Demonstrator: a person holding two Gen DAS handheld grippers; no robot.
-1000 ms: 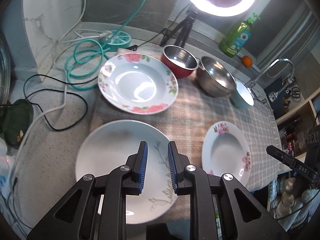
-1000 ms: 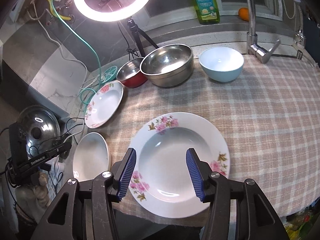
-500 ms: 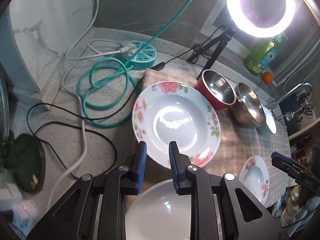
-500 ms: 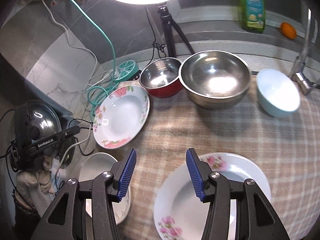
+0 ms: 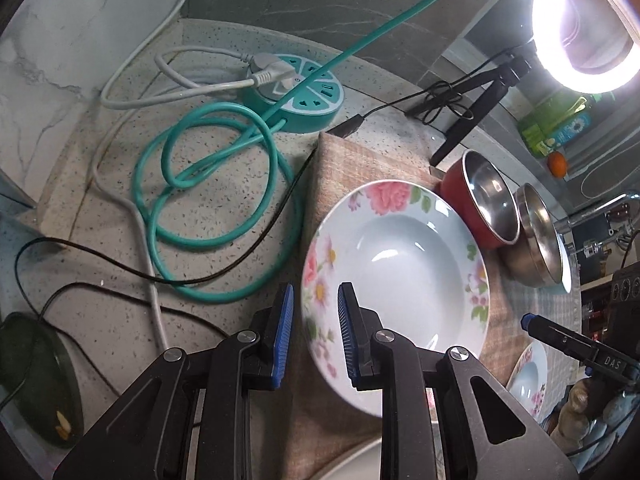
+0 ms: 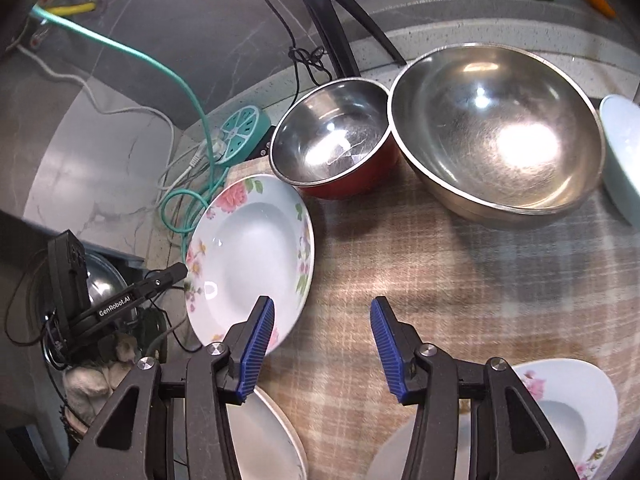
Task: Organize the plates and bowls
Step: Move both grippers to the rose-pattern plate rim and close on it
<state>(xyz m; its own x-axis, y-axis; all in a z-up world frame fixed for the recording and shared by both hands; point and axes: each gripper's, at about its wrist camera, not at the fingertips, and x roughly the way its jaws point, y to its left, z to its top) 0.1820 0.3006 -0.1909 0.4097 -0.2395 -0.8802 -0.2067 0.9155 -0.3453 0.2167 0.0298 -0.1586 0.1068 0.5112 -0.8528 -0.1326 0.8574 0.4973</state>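
A large floral plate (image 5: 400, 264) (image 6: 252, 256) lies at the left end of the checked cloth (image 6: 440, 280). My left gripper (image 5: 314, 336) stands narrowly open, and the plate's left rim shows in the gap between its blue pads, untouched. My right gripper (image 6: 320, 344) hangs over the cloth with its jaws closing. Its left finger (image 6: 256, 340) overlaps the plate's near right rim, and nothing is gripped. Behind stand a red bowl (image 6: 332, 144), a steel bowl (image 6: 496, 132) and a pale blue bowl (image 6: 624, 152). A small floral plate (image 6: 560, 412) and a plain white plate (image 6: 260, 440) lie nearer.
A teal power strip (image 5: 300, 92) and looped teal cable (image 5: 224, 208) lie on the counter left of the cloth, with black and white cords. A ring light (image 5: 584, 28) on a tripod (image 5: 480, 100), a soap bottle (image 5: 556, 128) and an orange (image 5: 557, 164) stand behind.
Both grippers have moved away from the near plates and lower, toward the large floral plate. The left went from the plain plate to the floral plate's rim. The right left the small plate.
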